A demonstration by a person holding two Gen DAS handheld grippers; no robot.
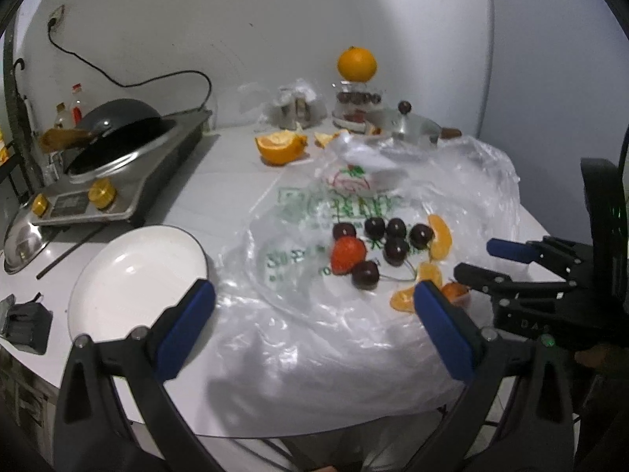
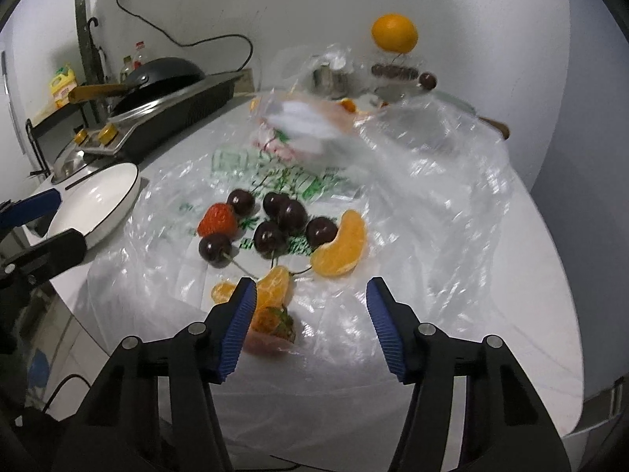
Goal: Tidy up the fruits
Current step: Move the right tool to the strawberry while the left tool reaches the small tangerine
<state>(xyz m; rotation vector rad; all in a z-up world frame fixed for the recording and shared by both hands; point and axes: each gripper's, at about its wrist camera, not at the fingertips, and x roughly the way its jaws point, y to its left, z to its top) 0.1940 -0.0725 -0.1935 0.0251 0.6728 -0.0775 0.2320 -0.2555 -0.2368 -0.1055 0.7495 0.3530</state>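
- Dark cherries, a red strawberry and orange segments lie on crinkled clear plastic over the white worktop, just ahead of both tongs.
- Right tongs gape empty; left tongs likewise, beside a white round plate.

The right hand-held gripper's left finger is hiding part of a strawberry and an orange segment. The raised plastic bag is blurring, its print unreadable.
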